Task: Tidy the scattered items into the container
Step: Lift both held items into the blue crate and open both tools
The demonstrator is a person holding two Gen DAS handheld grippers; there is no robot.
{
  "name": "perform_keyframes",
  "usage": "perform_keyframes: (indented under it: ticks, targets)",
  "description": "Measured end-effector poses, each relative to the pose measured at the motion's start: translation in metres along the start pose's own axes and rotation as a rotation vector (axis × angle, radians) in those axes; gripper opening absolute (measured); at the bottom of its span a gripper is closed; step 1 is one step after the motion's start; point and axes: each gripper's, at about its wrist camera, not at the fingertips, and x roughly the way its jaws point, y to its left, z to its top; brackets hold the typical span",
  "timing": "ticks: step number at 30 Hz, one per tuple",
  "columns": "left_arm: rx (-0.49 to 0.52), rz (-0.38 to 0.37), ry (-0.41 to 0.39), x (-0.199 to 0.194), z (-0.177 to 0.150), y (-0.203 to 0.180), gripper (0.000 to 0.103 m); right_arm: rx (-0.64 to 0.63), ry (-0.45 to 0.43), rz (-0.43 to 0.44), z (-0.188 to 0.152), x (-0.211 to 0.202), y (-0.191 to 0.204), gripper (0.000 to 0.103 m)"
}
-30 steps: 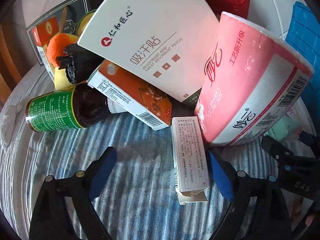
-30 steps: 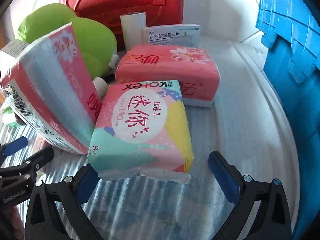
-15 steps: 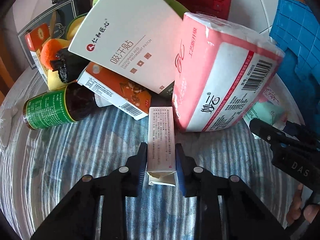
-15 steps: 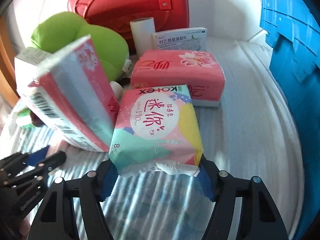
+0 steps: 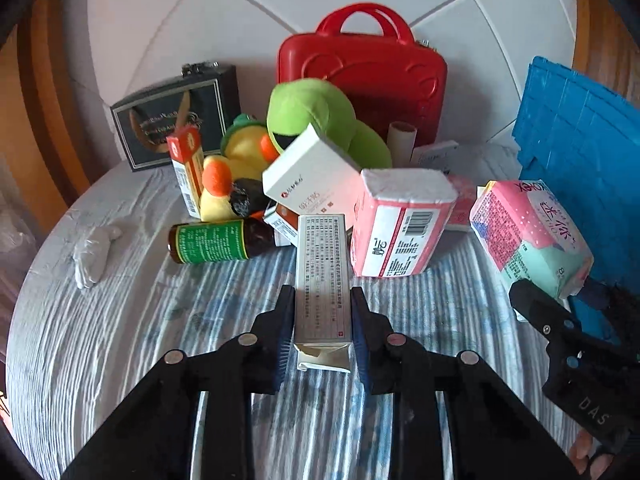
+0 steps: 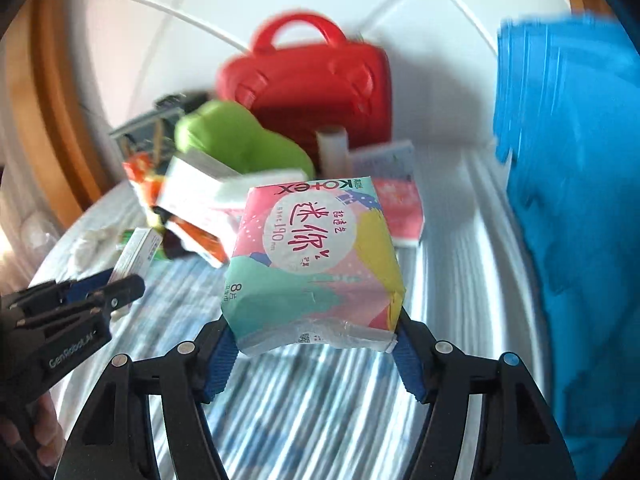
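My left gripper [image 5: 323,328] is shut on a slim white medicine box [image 5: 322,280], held above the striped cloth. My right gripper [image 6: 316,344] is shut on a soft pink and green pad pack [image 6: 316,256], also lifted off the cloth; in the left wrist view that pack [image 5: 532,236] hangs at the right in front of the blue container [image 5: 580,152]. The blue container [image 6: 576,208] fills the right side of the right wrist view. The left gripper [image 6: 100,292] with its box shows at the lower left there.
A pile stays behind on the cloth: a pink tissue pack [image 5: 400,228], a white box [image 5: 312,176], a green-labelled bottle [image 5: 216,242], a green plush [image 5: 316,116], a red case [image 5: 364,68], a dark box [image 5: 176,116]. A crumpled white wad [image 5: 94,248] lies at the left.
Both grippers closed, the left on the slim white box and the right on the pad pack. Both then rose and pulled back from the pile with their loads.
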Motion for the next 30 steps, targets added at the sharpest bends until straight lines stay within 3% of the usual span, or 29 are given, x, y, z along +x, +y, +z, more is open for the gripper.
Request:
perform_keyframes:
  ticks: [10, 18, 25, 30]
  targets:
    - [0.003, -0.013, -0.196, -0.122, 0.007, 0.005, 0.027, -0.041, -0.244, -0.023, 0.012, -0.144, 0.034, 0.067]
    - [0.054, -0.037, -0.328, -0.185, 0.005, -0.027, 0.027, -0.008, -0.382, -0.098, 0.007, -0.233, 0.021, 0.068]
    - [0.103, -0.146, -0.398, -0.228, 0.029, -0.115, 0.027, 0.033, -0.458, -0.180, 0.026, -0.300, -0.042, 0.067]
    - [0.110, -0.303, -0.316, -0.240, 0.081, -0.213, 0.027, 0.047, -0.480, -0.218, 0.060, -0.351, -0.135, 0.067]
